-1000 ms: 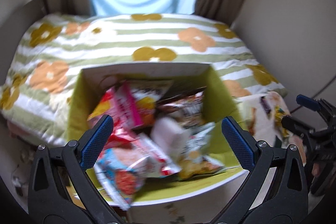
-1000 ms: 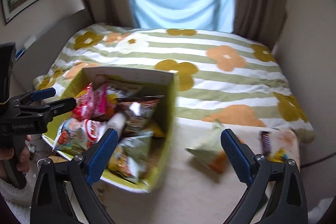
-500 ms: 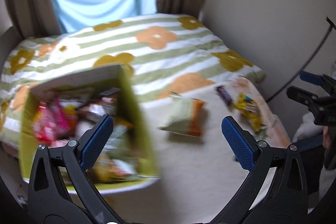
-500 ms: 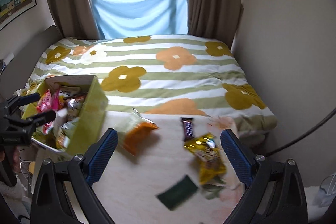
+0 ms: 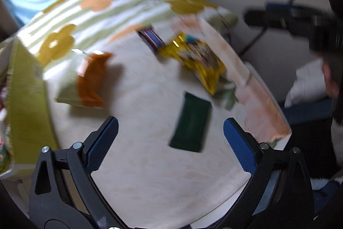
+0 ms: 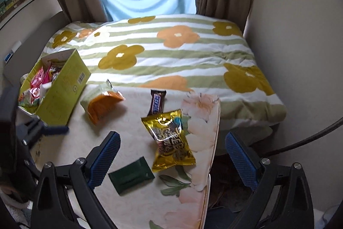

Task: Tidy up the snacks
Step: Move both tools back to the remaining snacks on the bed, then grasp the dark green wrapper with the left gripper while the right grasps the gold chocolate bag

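1. Two claws, both empty. My left claw (image 5: 170, 134) has its jaws spread wide; they've just been closing a little, nothing between the pads.
2. My right claw (image 6: 172, 149) is spread wide too, hanging over the bench (image 6: 133, 132) edge.
3. Dark green packet (image 5: 191, 122) lies flat on the bench between the left jaws in view, not touched.
4. Gold snack bag (image 6: 170, 140) lies just beyond it; brown chocolate bar (image 6: 156, 102) touches its far end.
5. Orange-and-green chip bag (image 6: 101, 103) lies just beside the green box (image 6: 64, 89).
6. Box sits at the bench's left edge, packed with snack packets.
7. Flowered striped bed (image 6: 171, 53) behind the bench.
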